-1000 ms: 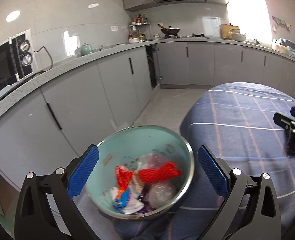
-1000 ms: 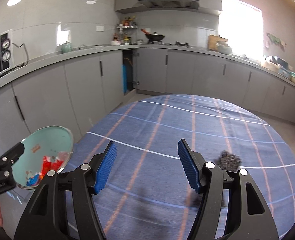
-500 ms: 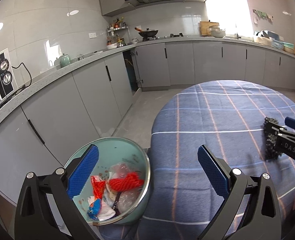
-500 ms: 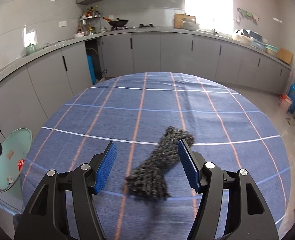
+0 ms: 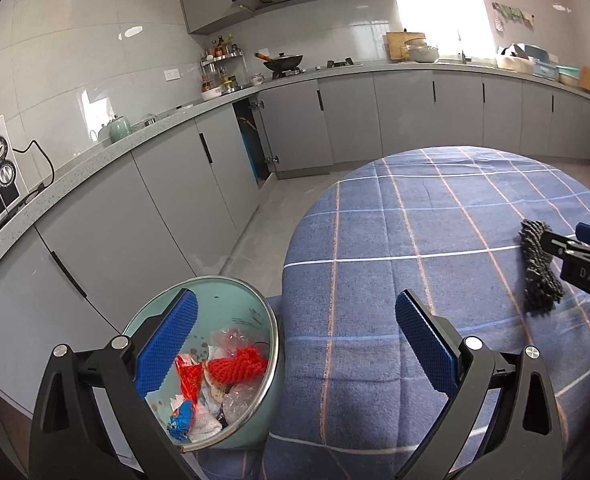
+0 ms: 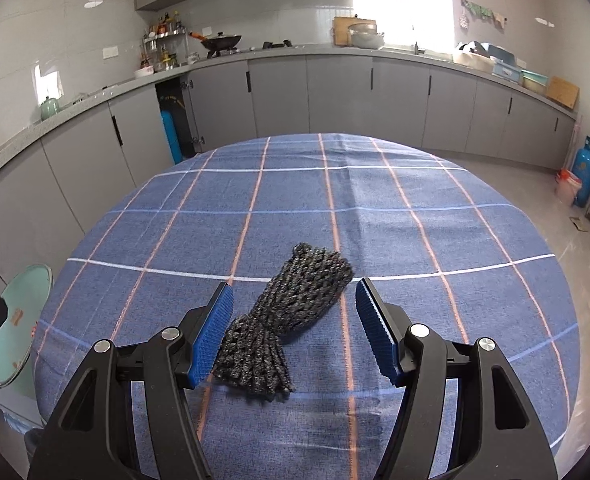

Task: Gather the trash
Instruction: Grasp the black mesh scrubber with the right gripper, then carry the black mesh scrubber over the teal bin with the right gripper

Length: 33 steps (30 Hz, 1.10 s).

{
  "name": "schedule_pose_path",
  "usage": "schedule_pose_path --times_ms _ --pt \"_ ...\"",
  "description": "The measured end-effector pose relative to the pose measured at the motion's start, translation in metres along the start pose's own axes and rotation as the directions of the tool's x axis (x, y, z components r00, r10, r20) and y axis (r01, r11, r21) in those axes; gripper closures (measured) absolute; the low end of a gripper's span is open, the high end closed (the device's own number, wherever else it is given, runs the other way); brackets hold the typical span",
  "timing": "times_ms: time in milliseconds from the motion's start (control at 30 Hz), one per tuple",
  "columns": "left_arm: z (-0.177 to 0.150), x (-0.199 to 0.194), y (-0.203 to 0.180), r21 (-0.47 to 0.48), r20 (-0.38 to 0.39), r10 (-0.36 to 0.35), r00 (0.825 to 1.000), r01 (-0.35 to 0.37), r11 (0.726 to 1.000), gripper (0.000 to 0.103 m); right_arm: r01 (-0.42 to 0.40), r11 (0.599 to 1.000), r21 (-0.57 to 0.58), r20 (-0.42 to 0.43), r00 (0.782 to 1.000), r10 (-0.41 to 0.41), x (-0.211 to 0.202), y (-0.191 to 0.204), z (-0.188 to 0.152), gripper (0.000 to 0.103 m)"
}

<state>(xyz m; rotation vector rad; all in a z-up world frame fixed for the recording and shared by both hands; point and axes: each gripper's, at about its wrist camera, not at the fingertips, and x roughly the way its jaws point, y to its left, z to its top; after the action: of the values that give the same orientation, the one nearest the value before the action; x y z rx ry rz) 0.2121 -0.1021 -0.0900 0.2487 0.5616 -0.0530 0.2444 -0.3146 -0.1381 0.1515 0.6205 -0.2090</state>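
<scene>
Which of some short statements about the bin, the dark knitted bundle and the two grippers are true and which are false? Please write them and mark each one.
1. The dark knitted bundle lies on the blue checked tablecloth. True.
2. The right gripper is closed tightly on the bundle. False: its jaws stand open, with the bundle between them.
3. The teal bin holds a red knitted piece. True.
4. The left gripper holds a plastic bag. False: its jaws are open and hold nothing.
5. The bin stands on top of the table. False: it sits beside the table's edge, lower than the tabletop.
</scene>
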Motion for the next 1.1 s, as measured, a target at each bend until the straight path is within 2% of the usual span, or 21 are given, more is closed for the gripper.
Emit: schedule_pose_path --times_ms 200,333,367,400,600,1100 --pt "0.007 0.006 0.005 -0.016 0.011 0.003 1.0 -0.003 1.0 0.006 -0.01 1.0 0.029 -0.058 0.998 0.012 0.012 -0.006 0.002 0.042" --pt "0.008 0.007 0.009 -0.038 0.01 -0.009 1.0 0.01 0.999 0.006 -0.033 0.999 0.01 -0.114 0.993 0.034 0.022 -0.002 0.002 0.051" --pt "0.007 0.007 0.01 -0.041 0.004 -0.012 1.0 0.012 0.999 0.006 -0.04 0.999 0.002 -0.126 0.991 0.04 0.024 -0.001 0.002 0.057" --pt "0.005 0.008 0.011 -0.043 -0.003 -0.015 1.0 0.015 0.999 0.006 -0.055 0.998 -0.005 -0.136 0.989 0.054 0.026 0.002 0.001 0.07" --pt "0.002 0.011 0.022 -0.065 -0.016 -0.01 1.0 0.009 0.998 0.006 -0.097 0.995 -0.039 -0.123 0.988 0.092 0.02 0.009 0.0 0.092" --pt "-0.007 0.008 0.039 -0.096 -0.024 0.007 1.0 -0.009 0.995 0.006 -0.164 0.98 -0.109 -0.053 0.986 0.159 -0.002 0.037 0.002 0.094"
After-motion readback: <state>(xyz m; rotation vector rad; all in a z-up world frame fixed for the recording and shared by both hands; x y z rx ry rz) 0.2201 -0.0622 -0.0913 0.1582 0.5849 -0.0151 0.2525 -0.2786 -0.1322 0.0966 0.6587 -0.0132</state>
